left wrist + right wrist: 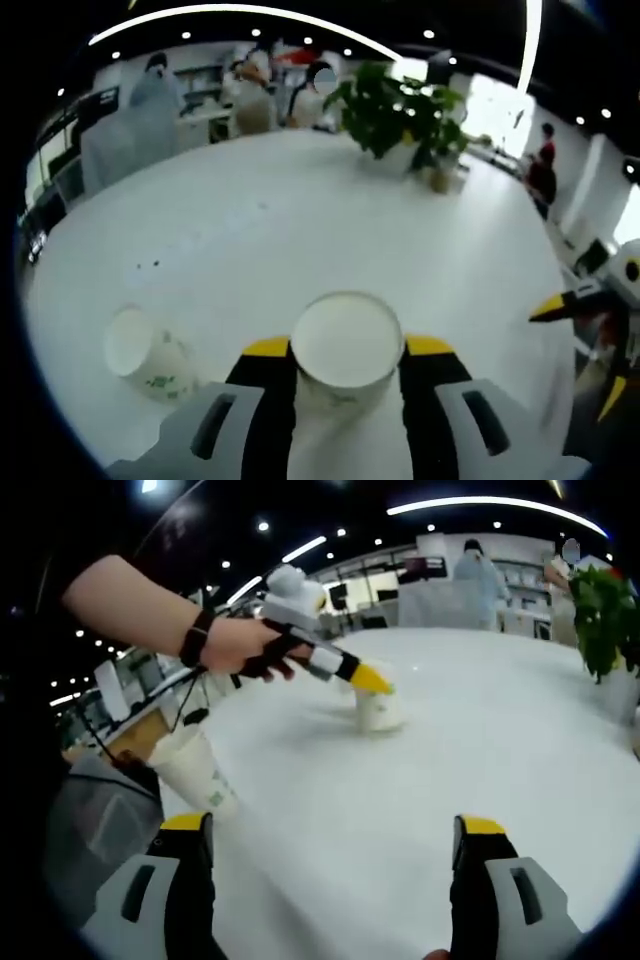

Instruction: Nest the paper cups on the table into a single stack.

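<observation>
Left gripper view: left gripper (347, 348), grey with yellow-tipped black jaws, clamped on an upright white paper cup with green print (346, 345), jaws touching its two sides, cup standing on the round white table (300, 230). Just left of that held cup, a second white paper cup with green leaf print (143, 352) lying tipped on the table, mouth turned toward the camera. Far beyond the held cup, at the table's far edge, a leafy green potted plant in a white pot (398, 115). Right of the held cup, yellow tips of the right gripper (585, 345) at the edge.

Right gripper view: right gripper (334, 828) spread wide, nothing between the jaws. Beyond them, the held cup (378, 706) upright on the table (480, 770), left gripper (365, 677) closed around it, held by a person's hand (238, 645). Left of the held cup, second cup (195, 770) tilted at the table's near edge.
</observation>
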